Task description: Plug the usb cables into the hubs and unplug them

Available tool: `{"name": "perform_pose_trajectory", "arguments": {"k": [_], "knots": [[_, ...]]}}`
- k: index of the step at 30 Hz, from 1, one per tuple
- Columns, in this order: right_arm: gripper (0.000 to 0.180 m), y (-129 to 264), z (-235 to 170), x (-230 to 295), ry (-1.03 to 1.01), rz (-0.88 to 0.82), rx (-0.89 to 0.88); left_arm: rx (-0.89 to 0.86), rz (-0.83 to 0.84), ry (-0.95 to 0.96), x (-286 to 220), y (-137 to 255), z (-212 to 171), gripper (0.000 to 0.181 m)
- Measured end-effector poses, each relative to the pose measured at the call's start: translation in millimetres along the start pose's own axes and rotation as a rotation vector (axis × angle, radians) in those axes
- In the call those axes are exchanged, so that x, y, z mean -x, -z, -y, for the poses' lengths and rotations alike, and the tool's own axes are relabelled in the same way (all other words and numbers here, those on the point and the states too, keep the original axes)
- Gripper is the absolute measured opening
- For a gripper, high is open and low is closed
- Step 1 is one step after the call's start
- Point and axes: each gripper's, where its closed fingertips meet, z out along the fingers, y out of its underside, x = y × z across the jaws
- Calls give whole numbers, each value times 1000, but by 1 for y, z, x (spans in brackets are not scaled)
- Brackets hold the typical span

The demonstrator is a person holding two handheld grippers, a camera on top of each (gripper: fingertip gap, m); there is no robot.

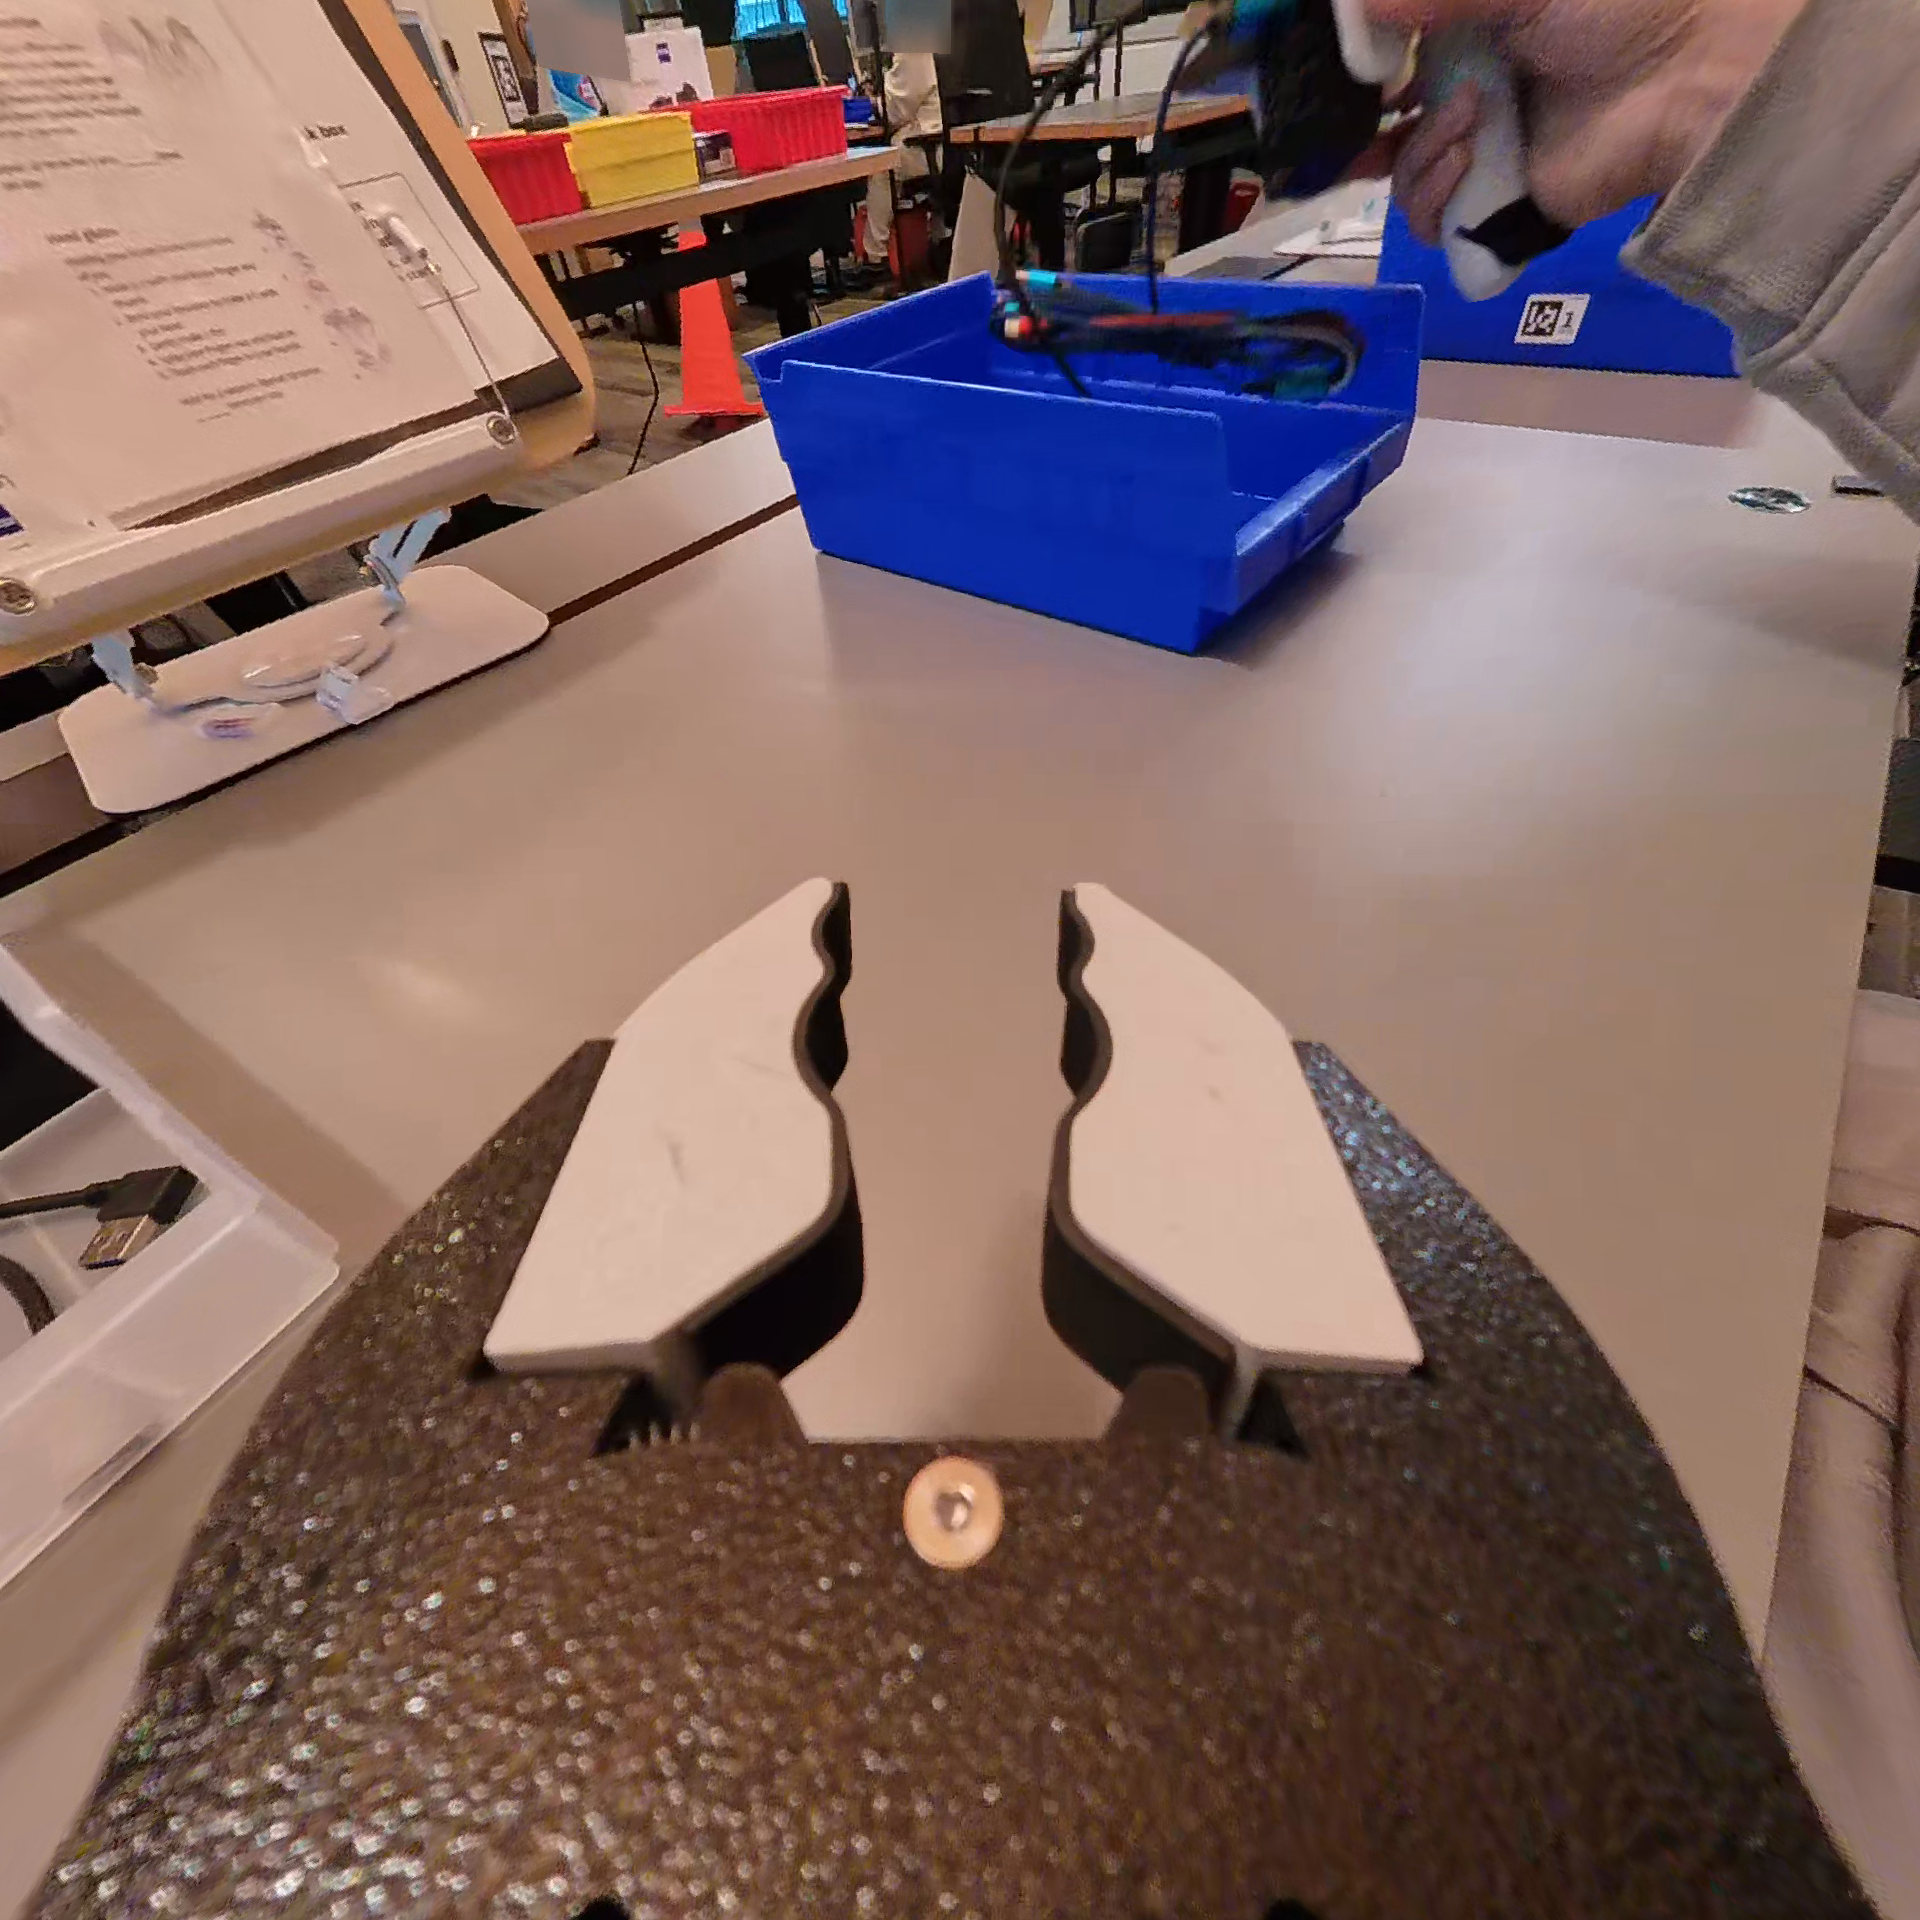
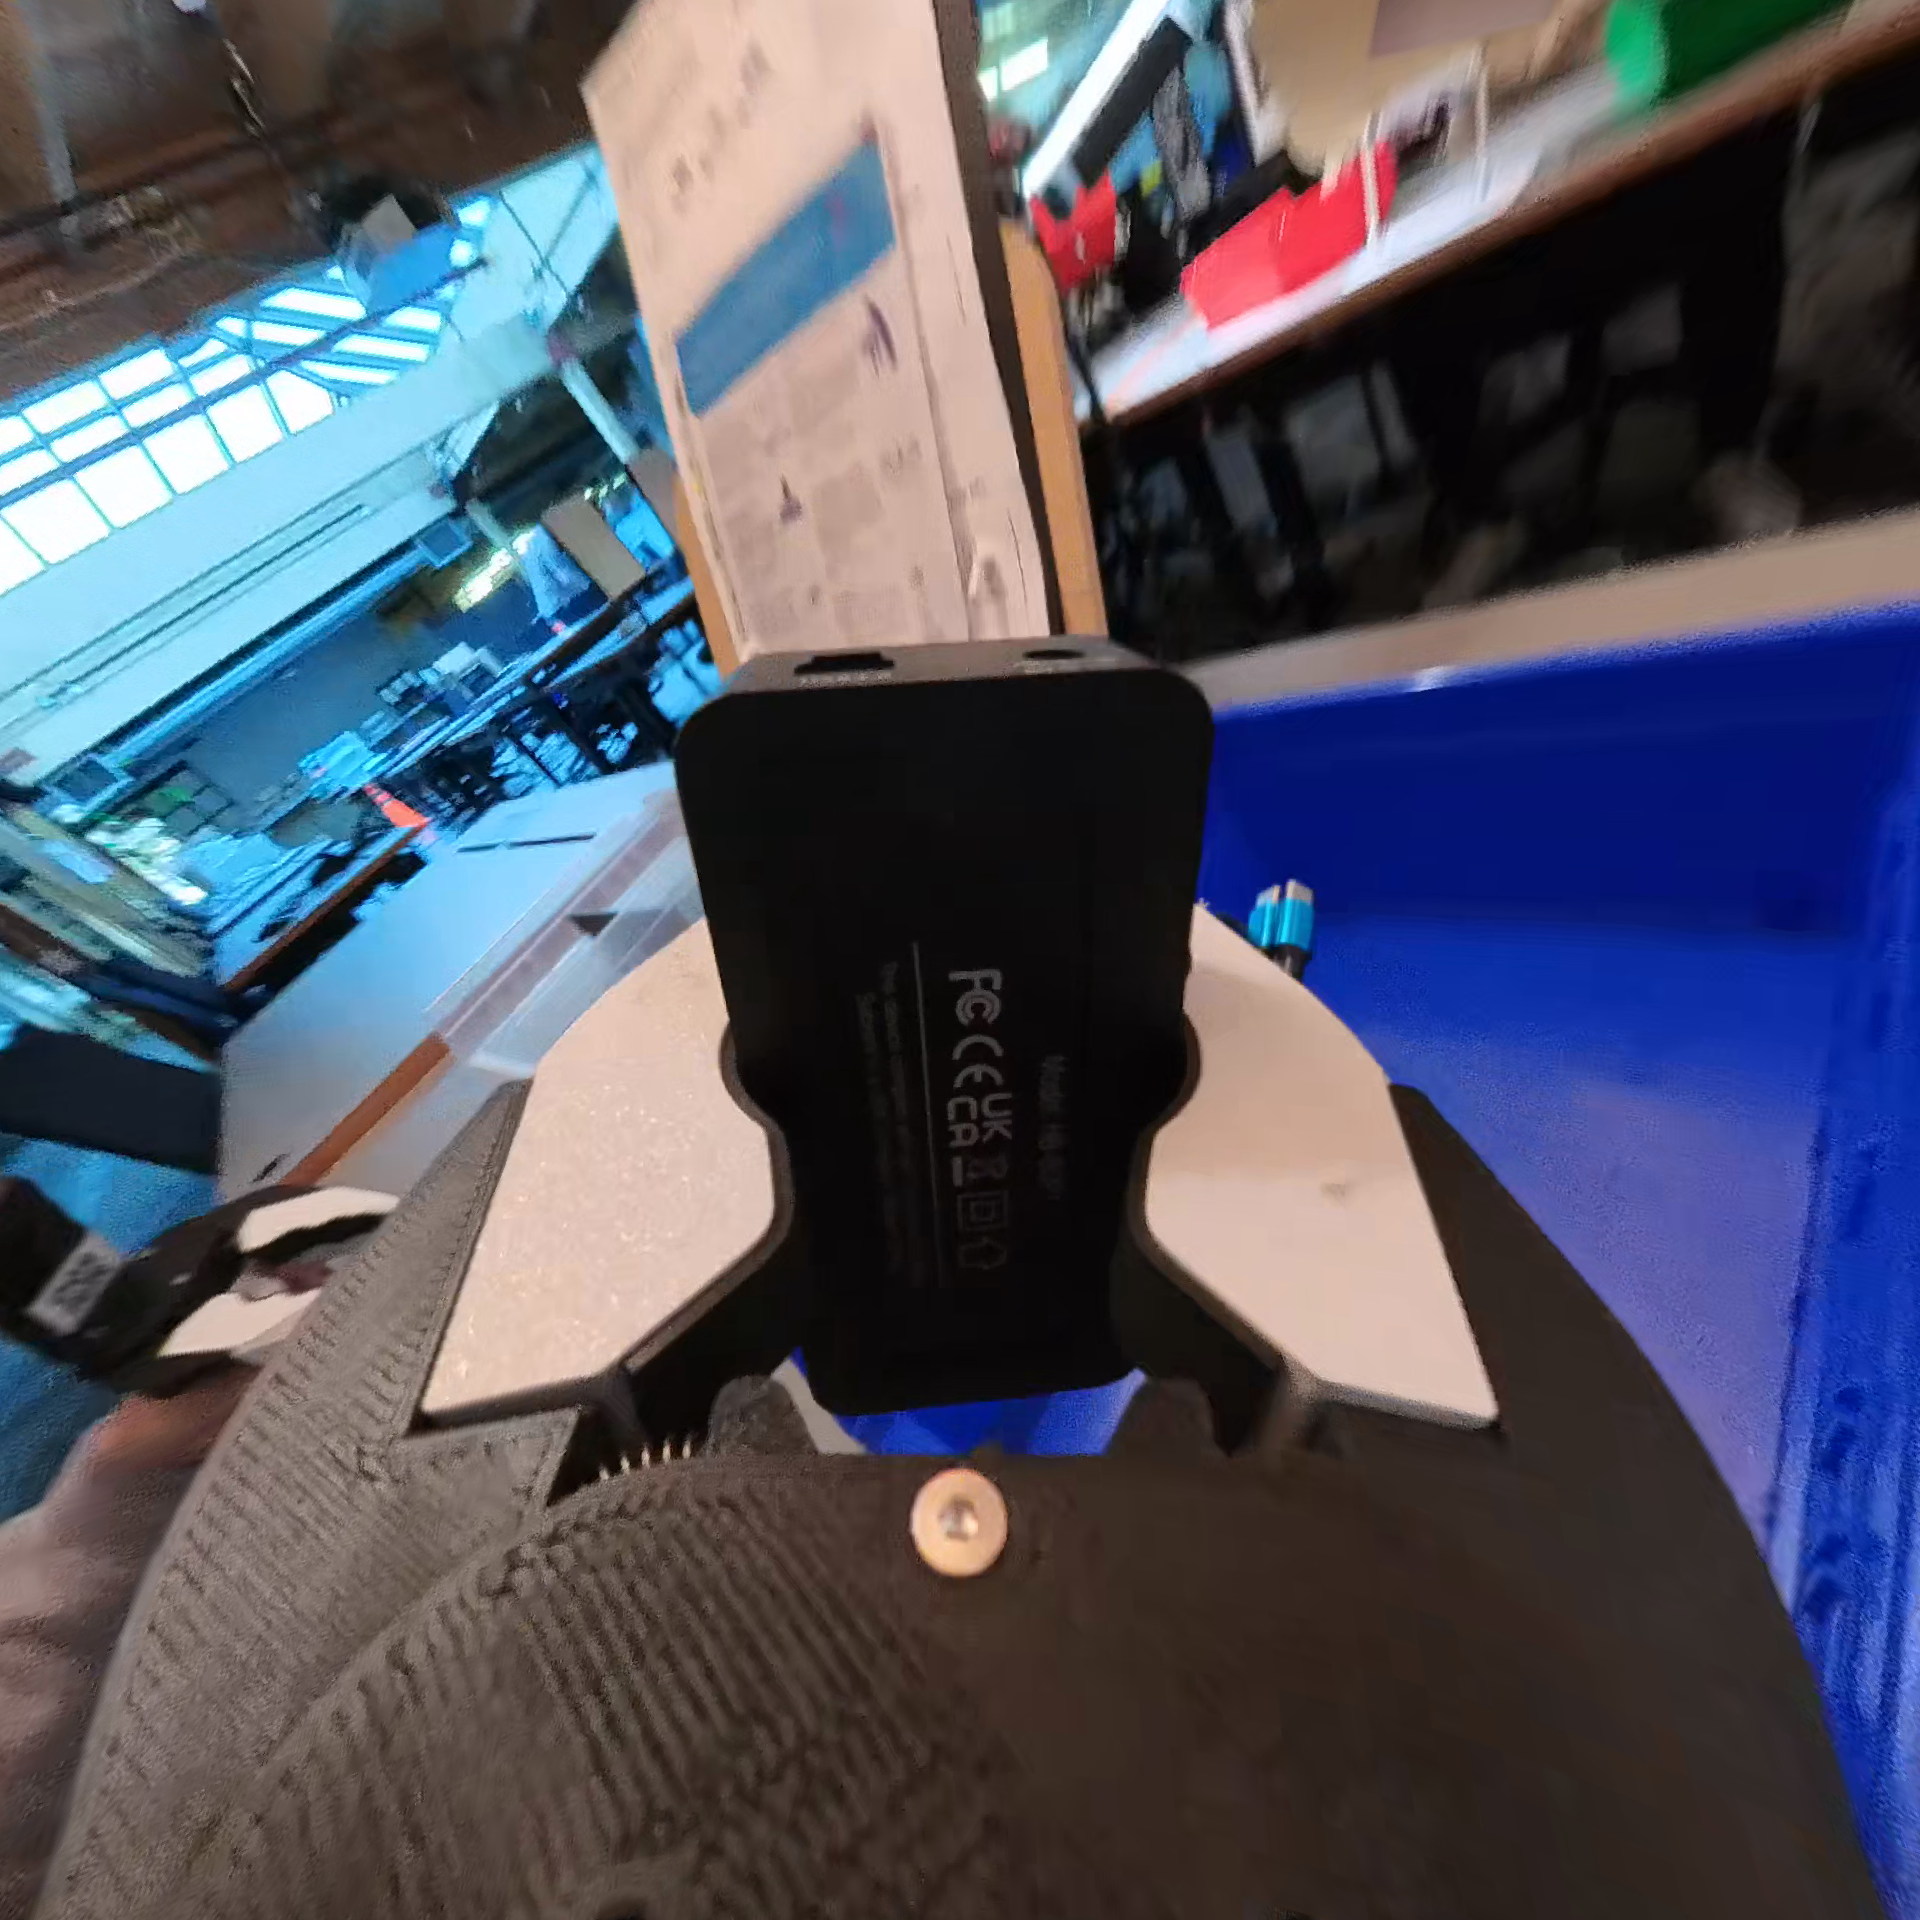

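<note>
Right wrist view: right gripper (image 2: 951, 1039) clamped on a black USB hub (image 2: 940, 935), raised beside the blue bin (image 2: 1558, 935). Left wrist view: left gripper (image 1: 954, 925), fingers apart, empty above the grey table (image 1: 935, 727); cables (image 1: 1174, 332) lie in the bin.

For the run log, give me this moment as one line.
left gripper open, empty, over table | right gripper shut on black hub | cables in blue bin
</note>
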Motion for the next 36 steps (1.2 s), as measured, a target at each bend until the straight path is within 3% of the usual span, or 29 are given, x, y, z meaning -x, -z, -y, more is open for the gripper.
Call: {"name": "perform_pose_trajectory", "arguments": {"k": [3,6,13,17,19,21,28,31,36], "knots": [[72,-13,-24,-24,-132,2,127,40,3,-22,-2,-1,-7,38],[72,-25,-44,-50,-139,-82,260,76,8,-43,-3,-1,-15,38],[72,-35,-48,-116,267,-466,561,107,-1,-25,-1,-4,-24,37],[60,-52,-30,-116,490,-479,569,151,-7,-29,-1,-8,-34,37],[36,-63,-35,-116,433,-413,584,158,-15,-18,-1,-10,-37,37],[45,-65,-35,-128,405,-450,605,159,-20,-12,-2,-12,-38,37],[58,-64,-22,-101,530,-472,463,173,12,-32,11,-7,-38,38],[59,-69,-22,-46,537,-321,301,112,64,-48,32,3,-15,38],[62,-87,-40,58,496,-21,35,149,265,-143,119,30,26,38]]}}
